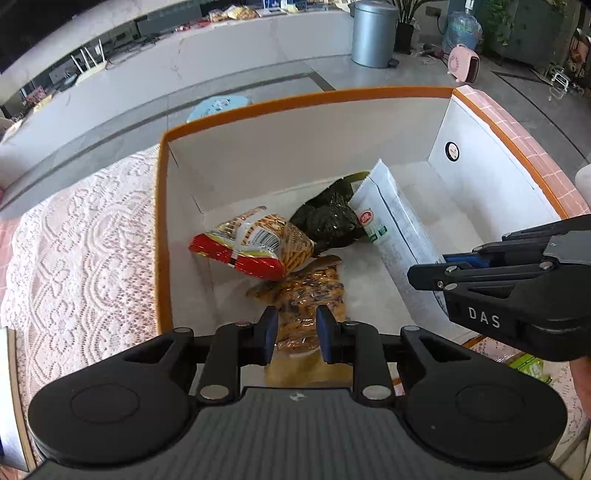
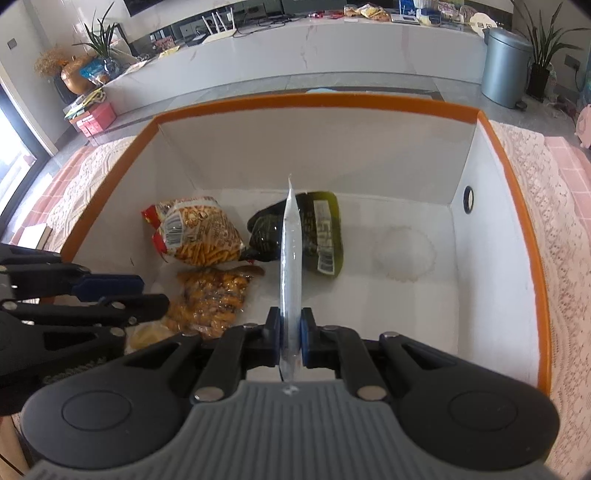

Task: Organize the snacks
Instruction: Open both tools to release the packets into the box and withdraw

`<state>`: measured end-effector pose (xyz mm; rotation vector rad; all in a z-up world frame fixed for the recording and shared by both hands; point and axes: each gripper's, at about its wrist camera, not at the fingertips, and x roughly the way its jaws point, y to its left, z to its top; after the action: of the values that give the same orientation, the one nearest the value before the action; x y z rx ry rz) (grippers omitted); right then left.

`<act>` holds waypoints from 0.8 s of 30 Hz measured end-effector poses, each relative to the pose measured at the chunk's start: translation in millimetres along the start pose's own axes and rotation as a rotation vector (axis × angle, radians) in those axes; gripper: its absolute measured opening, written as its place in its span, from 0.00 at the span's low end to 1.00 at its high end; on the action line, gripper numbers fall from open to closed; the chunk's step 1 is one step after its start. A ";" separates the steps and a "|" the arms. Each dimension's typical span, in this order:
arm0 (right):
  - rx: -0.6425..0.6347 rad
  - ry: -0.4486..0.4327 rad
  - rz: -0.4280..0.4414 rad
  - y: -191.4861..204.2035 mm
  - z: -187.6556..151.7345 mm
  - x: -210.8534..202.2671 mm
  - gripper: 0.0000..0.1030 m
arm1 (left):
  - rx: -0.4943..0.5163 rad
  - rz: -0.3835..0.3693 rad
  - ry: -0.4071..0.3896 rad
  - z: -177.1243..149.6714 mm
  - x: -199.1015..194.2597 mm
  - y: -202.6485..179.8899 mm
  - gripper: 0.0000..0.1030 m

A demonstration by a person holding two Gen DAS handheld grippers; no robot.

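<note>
An orange-rimmed white box (image 1: 306, 100) (image 2: 317, 99) holds a red-and-yellow snack bag (image 1: 255, 243) (image 2: 195, 230), a dark green packet (image 1: 328, 218) (image 2: 321, 232) and a clear bag of orange-brown snacks (image 1: 303, 295) (image 2: 210, 295). My right gripper (image 2: 290, 334) (image 1: 428, 271) is shut on a white packet (image 2: 291, 266) (image 1: 391, 221) and holds it edge-on over the box. My left gripper (image 1: 295, 332) (image 2: 147, 291) is open above the orange-brown bag at the box's near wall, its pads apart and touching nothing.
The box stands on a white lace cloth (image 1: 85, 236) (image 2: 554, 258) over a pink tiled surface. A white doily (image 2: 404, 254) lies on the box floor at the right. A grey bin (image 1: 373, 33) and a long white counter (image 1: 184, 62) stand beyond.
</note>
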<state>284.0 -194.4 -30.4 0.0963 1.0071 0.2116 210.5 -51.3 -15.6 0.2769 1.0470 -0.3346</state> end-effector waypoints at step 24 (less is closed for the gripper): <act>-0.054 -0.055 -0.093 15.6 -6.2 -50.6 0.43 | -0.091 0.091 -0.171 -25.6 -94.7 0.9 0.58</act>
<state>250.6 -190.5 10.9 0.0057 0.9478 0.1505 147.2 -27.8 55.5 0.2098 0.8756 -0.2237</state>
